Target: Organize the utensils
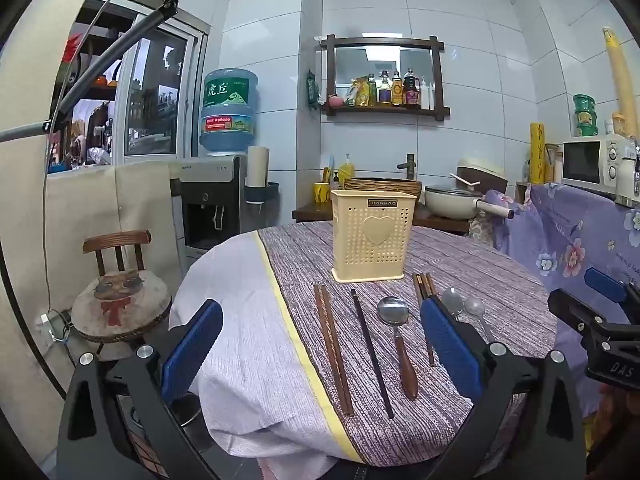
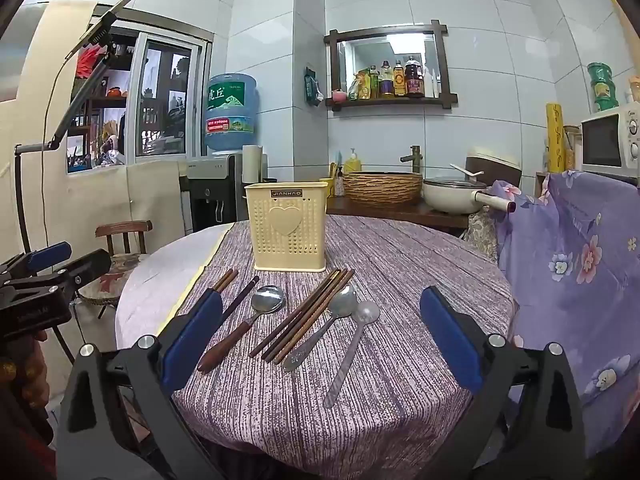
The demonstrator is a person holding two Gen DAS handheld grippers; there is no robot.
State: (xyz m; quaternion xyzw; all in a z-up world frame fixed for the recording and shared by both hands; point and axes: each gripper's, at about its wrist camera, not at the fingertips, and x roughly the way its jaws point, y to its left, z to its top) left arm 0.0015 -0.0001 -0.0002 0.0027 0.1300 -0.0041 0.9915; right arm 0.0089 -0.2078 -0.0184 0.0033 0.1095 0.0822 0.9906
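Both held above the near edge of the counter [image 2: 400,264], nothing gripped. Left tongs [image 1: 322,340] spread wide and empty; right tongs [image 2: 320,336] likewise wide and empty.

Straight ahead of both, past the row of utensils: cream holder [image 2: 286,232], upright, apparently empty, though inside not visible. Between the left tongs' fingers: brown chopsticks [image 1: 333,348], one black chopstick [image 1: 372,354], wooden-handled spoon [image 1: 396,332]. Behind the left tongs' right finger, partly hidden: more chopsticks [image 1: 422,284] and two metal spoons. Between the right tongs' fingers: bundle of dark chopsticks [image 2: 304,316], steel spoon [image 2: 328,320], second steel spoon [image 2: 352,344].

Risks, as judgement: thin chopsticks flat on cloth, so likely to roll or slip from the pads if pinched off-centre. Bundle touching the steel spoon, so a grab there may drag a neighbour along. Light holder liable to tip or slide if a handle strikes its rim on the way in. Both tongs reaching the middle at once could collide.
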